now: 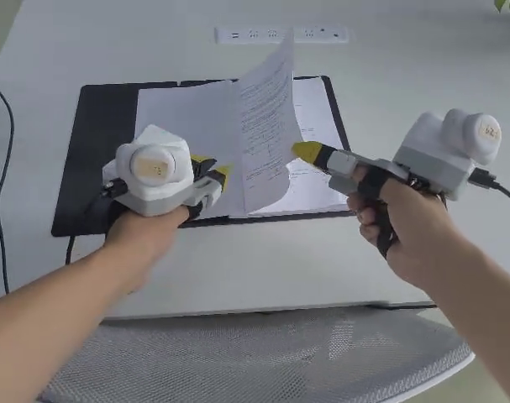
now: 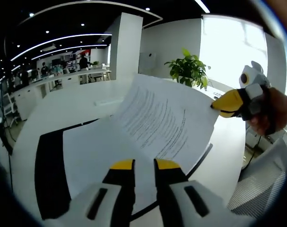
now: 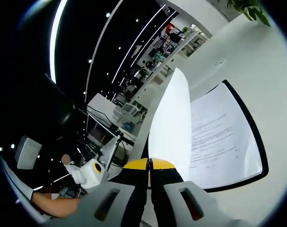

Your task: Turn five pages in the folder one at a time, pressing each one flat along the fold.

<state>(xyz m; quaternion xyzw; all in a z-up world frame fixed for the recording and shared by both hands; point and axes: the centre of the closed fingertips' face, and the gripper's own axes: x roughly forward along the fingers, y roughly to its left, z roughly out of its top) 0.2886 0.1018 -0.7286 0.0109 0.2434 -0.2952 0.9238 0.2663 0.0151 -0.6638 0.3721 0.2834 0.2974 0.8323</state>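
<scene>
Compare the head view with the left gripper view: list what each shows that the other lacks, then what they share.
Head view: the white power strip and the grey mesh chair back. Left gripper view: the green potted plant and office desks behind. Shared: the black folder, its lifted white printed page, and the right gripper shut on that page's edge.

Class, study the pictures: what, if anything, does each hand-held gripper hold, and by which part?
The right hand-held gripper pinches the raised page by its free outer edge. The left hand-held gripper holds nothing.
</scene>
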